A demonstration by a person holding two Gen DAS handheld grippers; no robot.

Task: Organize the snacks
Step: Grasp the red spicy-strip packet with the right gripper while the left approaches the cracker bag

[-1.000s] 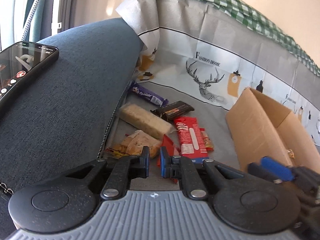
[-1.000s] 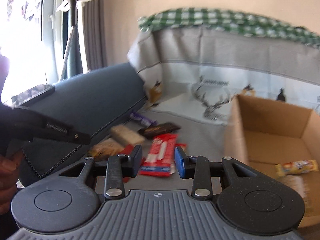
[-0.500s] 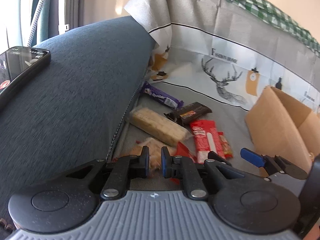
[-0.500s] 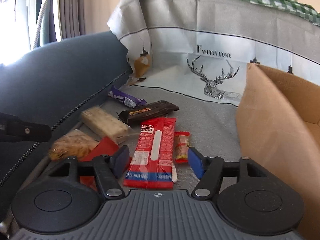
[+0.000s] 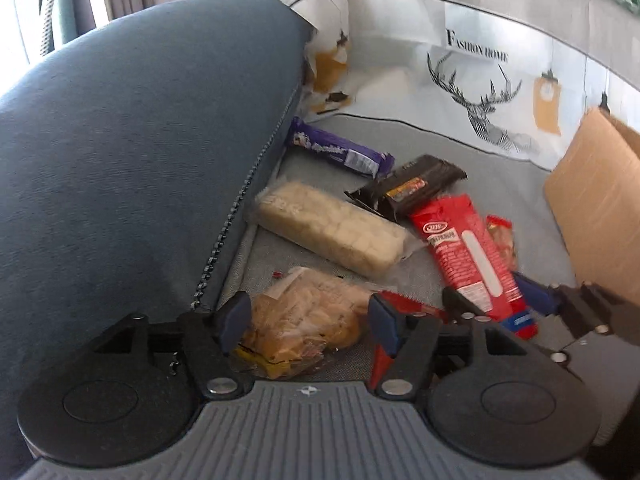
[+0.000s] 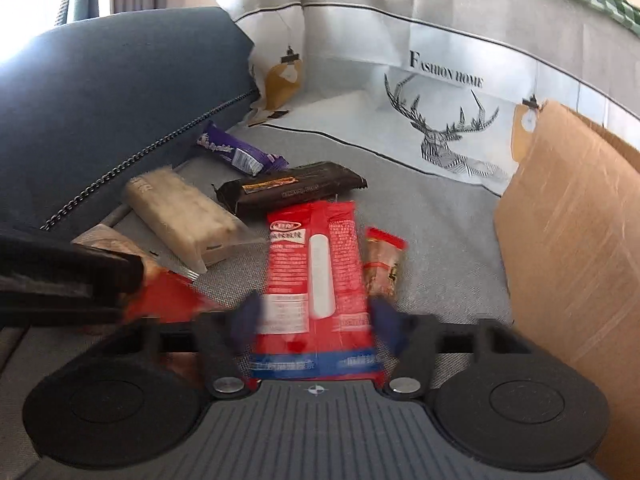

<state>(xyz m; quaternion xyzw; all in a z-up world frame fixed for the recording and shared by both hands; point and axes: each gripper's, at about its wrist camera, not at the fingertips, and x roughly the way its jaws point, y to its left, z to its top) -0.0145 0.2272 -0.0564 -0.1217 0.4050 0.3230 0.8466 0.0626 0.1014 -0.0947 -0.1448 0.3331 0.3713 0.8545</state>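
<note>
While both gape, right claw (image 6: 316, 320) straddles red packet (image 6: 316, 276), left claw (image 5: 308, 320) straddles pastry bag (image 5: 308, 320)

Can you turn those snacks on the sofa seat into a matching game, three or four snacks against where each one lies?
Snacks:
1. purple chocolate bar
2. red biscuit packet
3. clear bag of golden snacks
4. black wrapped bar

Places:
A. between the right gripper fingers
B. farthest back, beside the blue armrest
C. between the left gripper fingers
D. just behind the red packet's far end

Pairs: 1-B, 2-A, 3-C, 4-D
</note>
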